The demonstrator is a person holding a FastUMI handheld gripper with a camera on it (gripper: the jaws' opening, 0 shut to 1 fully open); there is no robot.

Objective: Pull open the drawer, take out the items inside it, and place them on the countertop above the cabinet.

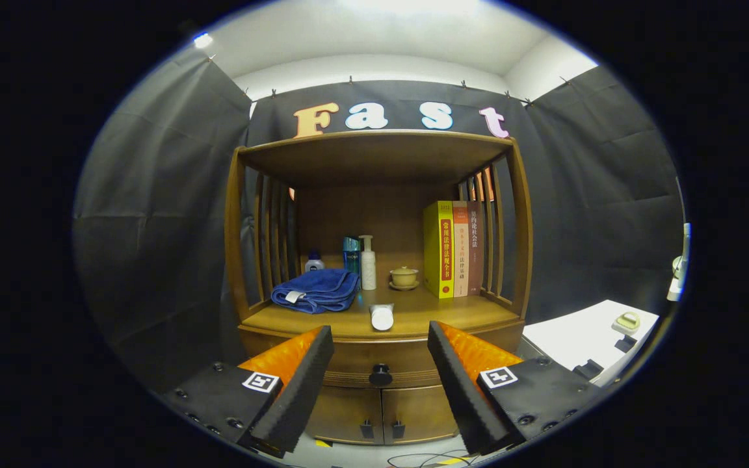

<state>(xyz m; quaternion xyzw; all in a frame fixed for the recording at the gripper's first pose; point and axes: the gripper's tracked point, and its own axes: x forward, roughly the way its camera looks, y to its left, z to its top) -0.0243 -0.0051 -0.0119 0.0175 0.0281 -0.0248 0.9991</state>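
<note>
Drawer point(381, 364) seen shut; knob point(380, 375) centred beyond gripper point(380, 383), between spread fingers, nothing held. White tube point(381, 317) lain on countertop point(452, 313) above knob.

1. Brown wooden cabinet point(511, 214) wears a black drawer knob point(380, 375).
2. Deep blue towel point(316, 290) here.
3. White pump bottle point(367, 263), yellow book point(438, 250), brown book point(474, 247).
4. Yellowish cup point(404, 276).

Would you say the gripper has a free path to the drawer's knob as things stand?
Probably yes. The gripper is open, its fingers spread either side of the dark knob, which sits ahead between them on the closed drawer. Nothing lies between; the white tube rests higher up on the countertop.
</note>
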